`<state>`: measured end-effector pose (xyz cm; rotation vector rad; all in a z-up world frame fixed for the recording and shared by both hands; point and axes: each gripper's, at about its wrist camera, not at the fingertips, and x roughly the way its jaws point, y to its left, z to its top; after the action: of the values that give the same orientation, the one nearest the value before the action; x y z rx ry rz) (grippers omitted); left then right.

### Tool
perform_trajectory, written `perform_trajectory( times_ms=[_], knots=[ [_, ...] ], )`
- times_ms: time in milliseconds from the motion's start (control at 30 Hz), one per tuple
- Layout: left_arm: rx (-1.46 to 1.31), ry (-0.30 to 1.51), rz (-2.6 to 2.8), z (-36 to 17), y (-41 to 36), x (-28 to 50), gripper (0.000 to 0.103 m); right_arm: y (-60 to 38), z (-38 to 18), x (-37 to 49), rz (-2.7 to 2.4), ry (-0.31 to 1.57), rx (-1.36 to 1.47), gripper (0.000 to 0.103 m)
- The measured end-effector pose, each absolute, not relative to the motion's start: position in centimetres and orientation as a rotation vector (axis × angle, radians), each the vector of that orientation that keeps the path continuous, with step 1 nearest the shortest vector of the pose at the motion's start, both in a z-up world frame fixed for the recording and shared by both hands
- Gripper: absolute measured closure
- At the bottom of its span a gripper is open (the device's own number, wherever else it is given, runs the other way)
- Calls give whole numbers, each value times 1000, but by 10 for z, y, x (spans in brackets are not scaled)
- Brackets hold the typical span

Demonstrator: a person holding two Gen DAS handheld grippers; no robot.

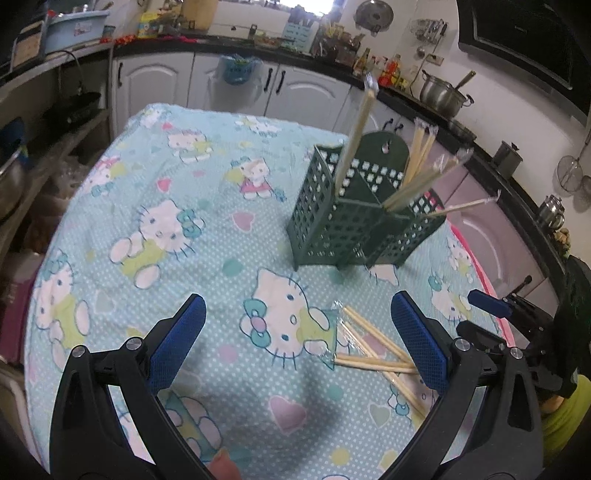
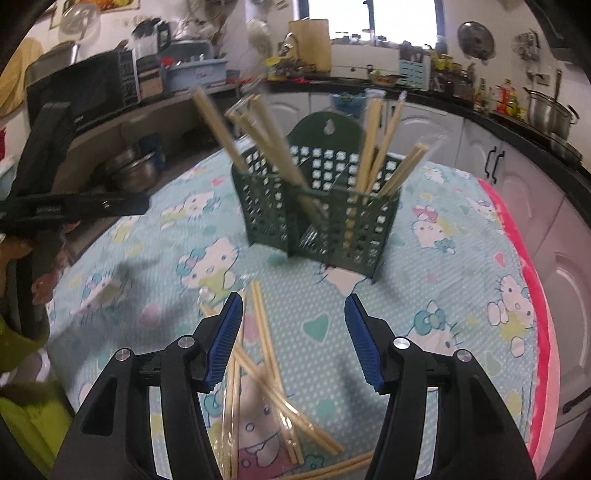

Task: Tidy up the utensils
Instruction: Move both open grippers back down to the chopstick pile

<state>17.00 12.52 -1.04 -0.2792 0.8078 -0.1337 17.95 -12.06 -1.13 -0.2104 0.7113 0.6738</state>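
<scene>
Gaping wide and empty, both tools, left (image 1: pixel 298 334) and right (image 2: pixel 293 341), hover over loose chopsticks (image 2: pixel 266 354).

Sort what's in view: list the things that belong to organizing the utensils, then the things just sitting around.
Job:
- green holder
- chopsticks in the holder
- loose chopsticks on the tablecloth
- left claw, open
- right claw, open

Lying about:
- steel pot
- microwave
- blue basin
</scene>
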Motion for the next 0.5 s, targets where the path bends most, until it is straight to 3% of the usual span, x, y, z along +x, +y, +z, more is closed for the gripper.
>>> perform_trajectory(
  times_ms=[300,500],
  knots=[
    [-283,895,-189,-37,105,182,13,-110,-36,169,755,766,-328,48],
    [-299,962,-228,-53,94,193,35,-103,-59,170,776,824,-413,48]
  ],
)
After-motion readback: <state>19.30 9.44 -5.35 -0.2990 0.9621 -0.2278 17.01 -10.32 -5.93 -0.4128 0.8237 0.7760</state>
